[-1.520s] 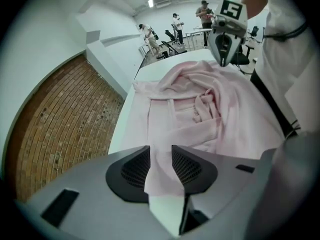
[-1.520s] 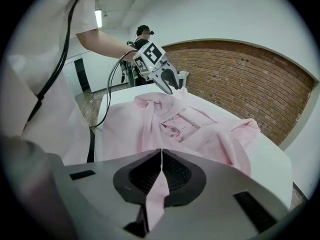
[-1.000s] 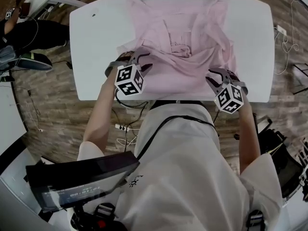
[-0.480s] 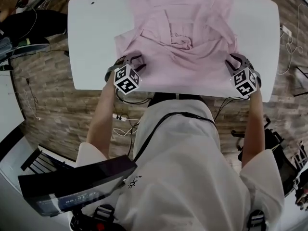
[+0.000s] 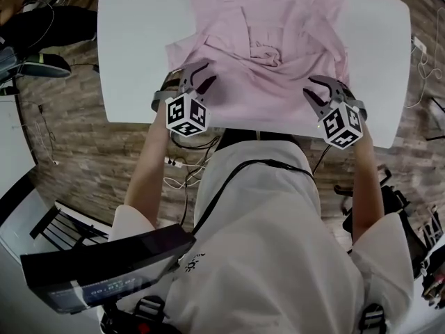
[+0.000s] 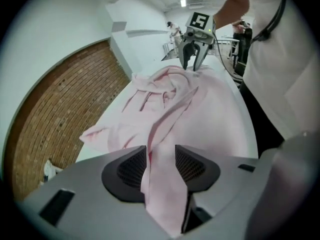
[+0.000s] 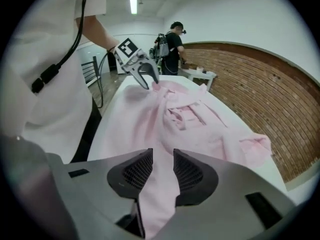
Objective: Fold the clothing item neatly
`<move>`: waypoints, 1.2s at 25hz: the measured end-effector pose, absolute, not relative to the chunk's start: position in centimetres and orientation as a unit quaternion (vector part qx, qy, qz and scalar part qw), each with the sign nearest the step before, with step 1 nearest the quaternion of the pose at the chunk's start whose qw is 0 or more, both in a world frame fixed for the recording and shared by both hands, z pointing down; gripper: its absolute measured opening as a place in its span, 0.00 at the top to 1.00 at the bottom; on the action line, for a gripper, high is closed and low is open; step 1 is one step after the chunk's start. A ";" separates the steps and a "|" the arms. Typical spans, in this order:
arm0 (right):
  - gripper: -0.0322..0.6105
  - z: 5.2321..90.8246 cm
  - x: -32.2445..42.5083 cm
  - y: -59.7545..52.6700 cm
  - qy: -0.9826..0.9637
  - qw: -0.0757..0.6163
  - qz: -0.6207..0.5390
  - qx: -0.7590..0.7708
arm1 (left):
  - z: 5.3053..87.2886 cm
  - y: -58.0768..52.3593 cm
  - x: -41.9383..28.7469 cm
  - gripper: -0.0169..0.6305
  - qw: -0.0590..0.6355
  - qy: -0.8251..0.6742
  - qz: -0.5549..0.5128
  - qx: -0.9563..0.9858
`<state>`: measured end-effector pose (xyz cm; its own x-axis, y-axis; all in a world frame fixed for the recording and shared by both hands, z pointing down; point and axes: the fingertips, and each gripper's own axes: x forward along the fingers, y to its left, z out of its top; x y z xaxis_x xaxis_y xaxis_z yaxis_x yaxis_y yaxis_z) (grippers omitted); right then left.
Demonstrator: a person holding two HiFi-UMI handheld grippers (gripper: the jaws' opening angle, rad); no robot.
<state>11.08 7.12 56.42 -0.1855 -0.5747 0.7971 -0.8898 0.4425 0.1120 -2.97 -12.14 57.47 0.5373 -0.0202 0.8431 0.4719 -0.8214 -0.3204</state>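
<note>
Your left claw (image 5: 198, 82) is closed on the pink garment (image 5: 268, 54). In the left gripper view, a folded ridge of the cloth fills the gap between the pads (image 6: 131, 166) and runs away from them toward the middle of the fabric. Your right claw (image 5: 321, 94) grips the same garment, and the right gripper view shows a smooth strip of cloth pinched between its jaws.

Both claws sit at the edge of the garment nearest you, the left one at its left corner and the right one at its right corner. They are well apart, with the near hem running between them.

The garment lies spread over the middle of the white worktop (image 5: 132, 61) and runs out of the top of the head view, with bare worktop showing on either side. Near the centre the cloth is bunched into a crumpled knot (image 5: 264, 53), with creases leading out from it. A loose flap (image 5: 179, 47) sticks out to the left, just beyond your left claw.

In the right gripper view, another person (image 7: 172, 44) stands past the far end of the worktop.
</note>
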 end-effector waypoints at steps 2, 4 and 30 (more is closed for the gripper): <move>0.78 56.8 8.0 6.0 -0.765 0.399 0.196 0.465 | 56.9 -10.5 -1.2 0.70 0.288 -0.159 -0.447 -0.832; 0.78 57.0 5.7 5.0 -0.775 0.385 0.206 0.458 | 56.7 -9.2 0.2 0.70 0.296 -0.178 -0.437 -0.830; 0.94 52.3 13.0 -3.9 -0.711 0.492 0.111 0.490 | 58.7 -9.8 -2.8 0.70 0.257 -0.167 -0.450 -0.839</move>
<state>12.97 -3.93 52.27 -0.0366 -0.5875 0.8084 -0.8060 0.4956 0.3237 -2.82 -9.75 58.66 0.5384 0.0493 0.8413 0.5114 -0.8125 -0.2797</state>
